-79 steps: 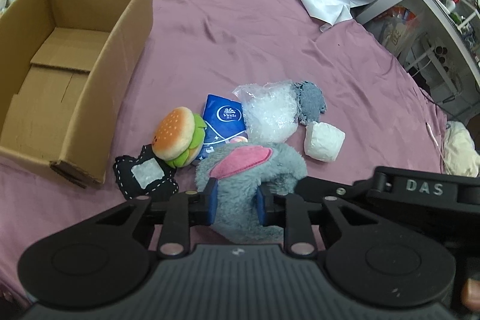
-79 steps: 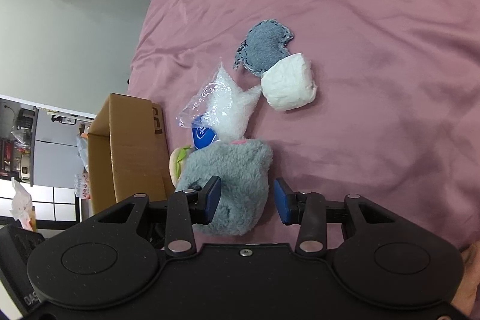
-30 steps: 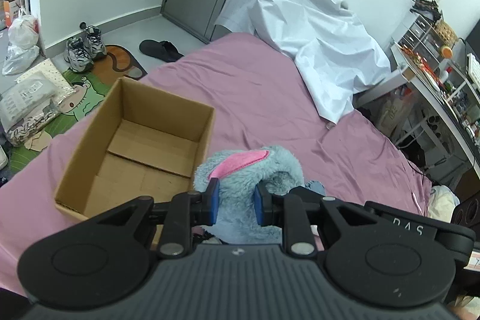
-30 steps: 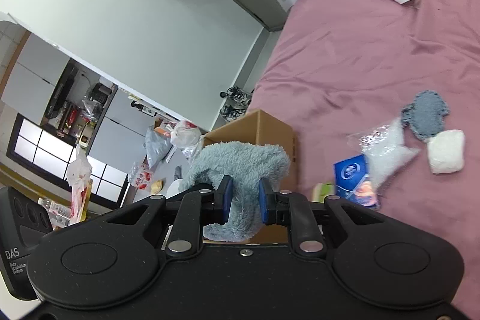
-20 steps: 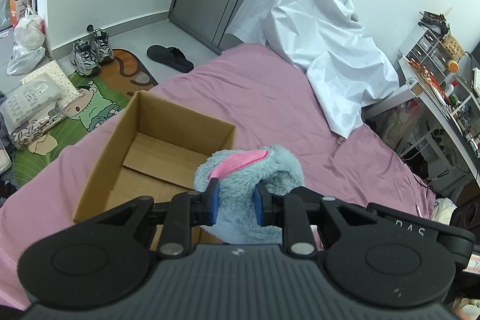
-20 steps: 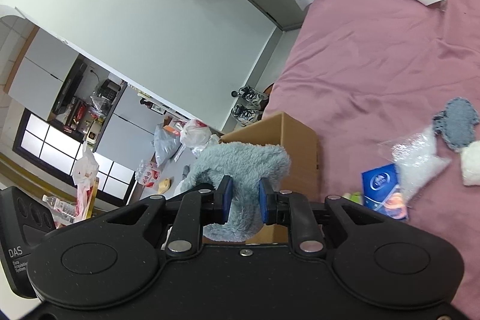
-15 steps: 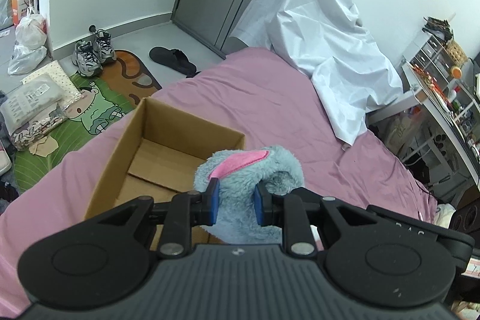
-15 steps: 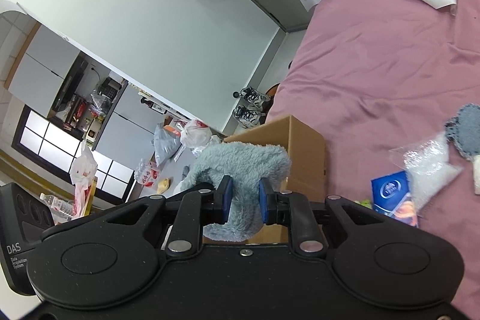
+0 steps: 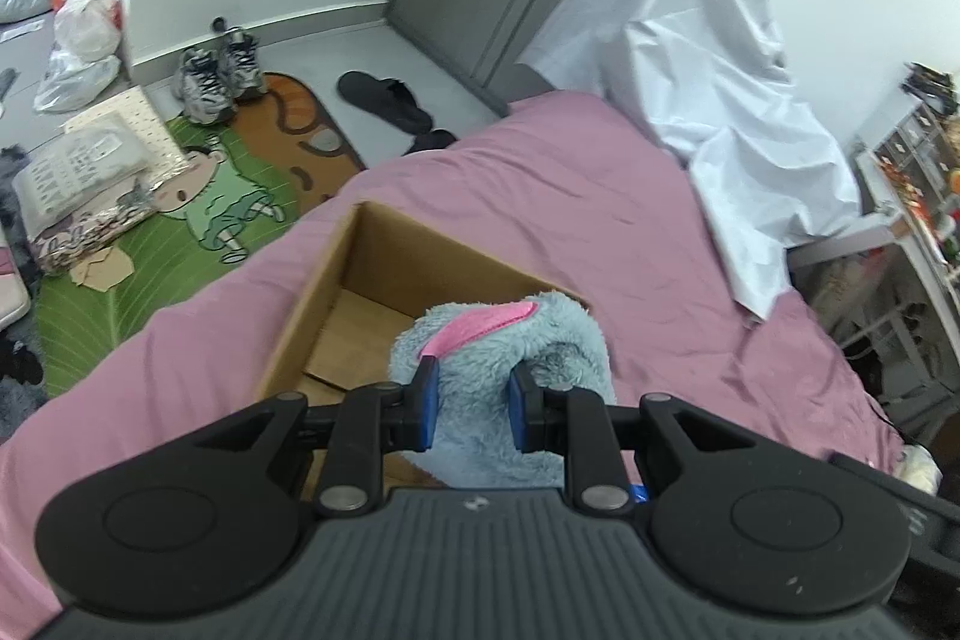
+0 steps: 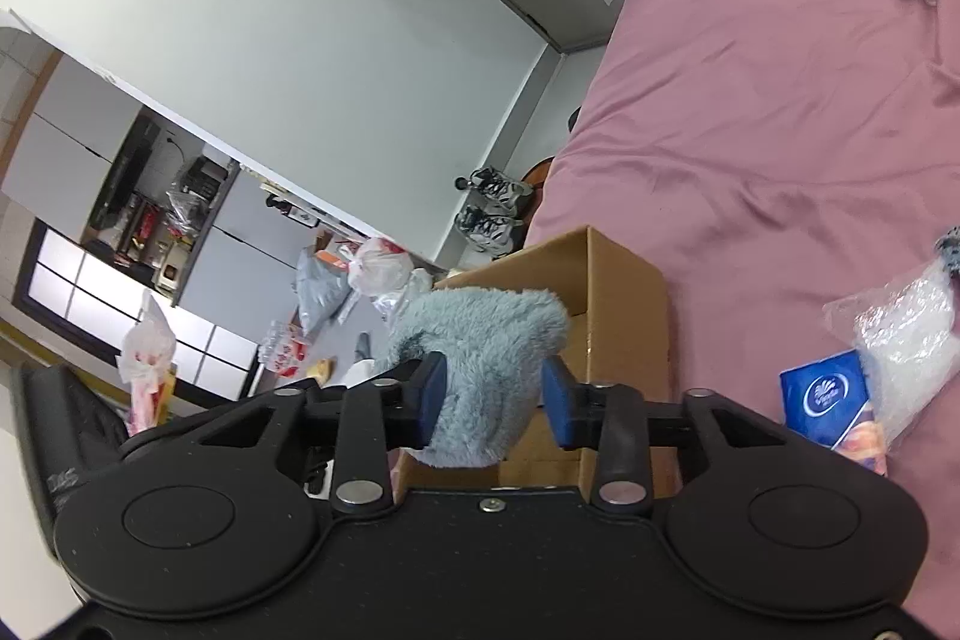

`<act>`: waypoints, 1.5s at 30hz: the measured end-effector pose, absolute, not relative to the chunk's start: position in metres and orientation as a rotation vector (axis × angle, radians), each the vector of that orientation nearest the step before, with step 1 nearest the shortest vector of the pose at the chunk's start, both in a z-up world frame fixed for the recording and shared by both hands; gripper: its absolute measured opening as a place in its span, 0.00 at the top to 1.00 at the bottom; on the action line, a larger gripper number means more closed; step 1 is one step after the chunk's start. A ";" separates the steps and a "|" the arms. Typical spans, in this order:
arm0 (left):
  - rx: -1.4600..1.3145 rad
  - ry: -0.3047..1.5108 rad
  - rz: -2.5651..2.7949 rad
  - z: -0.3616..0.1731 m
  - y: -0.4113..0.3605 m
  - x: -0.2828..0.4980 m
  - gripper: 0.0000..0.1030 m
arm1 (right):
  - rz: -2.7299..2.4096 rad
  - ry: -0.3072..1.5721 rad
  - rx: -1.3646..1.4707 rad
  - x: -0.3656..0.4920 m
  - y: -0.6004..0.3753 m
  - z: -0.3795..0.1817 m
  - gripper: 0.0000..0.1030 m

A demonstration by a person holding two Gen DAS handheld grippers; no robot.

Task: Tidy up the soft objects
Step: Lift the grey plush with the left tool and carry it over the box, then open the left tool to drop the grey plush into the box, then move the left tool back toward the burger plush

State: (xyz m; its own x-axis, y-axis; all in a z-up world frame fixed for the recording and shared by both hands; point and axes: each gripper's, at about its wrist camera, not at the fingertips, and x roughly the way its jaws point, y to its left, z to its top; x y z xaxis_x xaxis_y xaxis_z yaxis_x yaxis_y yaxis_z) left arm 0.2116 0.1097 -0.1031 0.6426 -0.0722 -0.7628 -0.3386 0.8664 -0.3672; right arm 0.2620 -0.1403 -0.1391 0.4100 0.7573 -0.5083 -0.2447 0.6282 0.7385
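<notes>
Both grippers hold one fluffy blue-grey plush with a pink ear [image 9: 498, 340] above the open cardboard box [image 9: 336, 280] on the pink bed. My left gripper [image 9: 471, 403] is shut on the plush. In the right wrist view the plush [image 10: 480, 334] sits between the pads of my right gripper [image 10: 493, 397], whose jaws have widened and stand open; the right pad stands clear of the fur. The box [image 10: 624, 292] lies just behind the plush. A blue tissue pack [image 10: 831, 406] and a clear bag of white filling [image 10: 906, 334] lie on the bed to the right.
A white sheet [image 9: 720, 100] drapes over the bed's far end. Shoes [image 9: 219, 73], a slipper [image 9: 384, 100], a green cartoon mat [image 9: 180, 220] and bags lie on the floor left of the bed. A shelf unit [image 9: 924, 196] stands at the right.
Both grippers lifted the plush off the bed and carried it left, over the box. In the last half second the right gripper's jaws widened around the plush.
</notes>
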 end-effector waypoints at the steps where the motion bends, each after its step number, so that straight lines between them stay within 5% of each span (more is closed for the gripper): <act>1: -0.518 0.874 0.172 -0.107 0.114 0.214 0.79 | 0.684 0.949 0.618 0.262 -0.139 -0.139 0.60; 17: -0.424 0.921 0.296 -0.129 0.125 0.253 0.74 | 0.658 0.991 0.565 0.264 -0.137 -0.145 0.58; 30: -0.315 0.951 0.313 -0.097 0.106 0.236 0.32 | 0.641 1.000 0.514 0.254 -0.139 -0.138 0.43; 36: -0.255 0.957 0.321 -0.078 0.102 0.223 0.21 | 0.640 0.975 0.473 0.246 -0.145 -0.125 0.27; 45: -0.229 0.924 0.330 -0.051 0.086 0.196 0.15 | 0.655 0.945 0.443 0.231 -0.166 -0.109 0.15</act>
State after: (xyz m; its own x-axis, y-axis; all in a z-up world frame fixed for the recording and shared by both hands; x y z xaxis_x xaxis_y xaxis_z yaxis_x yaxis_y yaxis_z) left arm 0.1962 0.0861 -0.0512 0.5580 0.1795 -0.8102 -0.3741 0.9259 -0.0525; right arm 0.2308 -0.1664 -0.1095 0.4190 0.6854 -0.5956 -0.3172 0.7251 0.6112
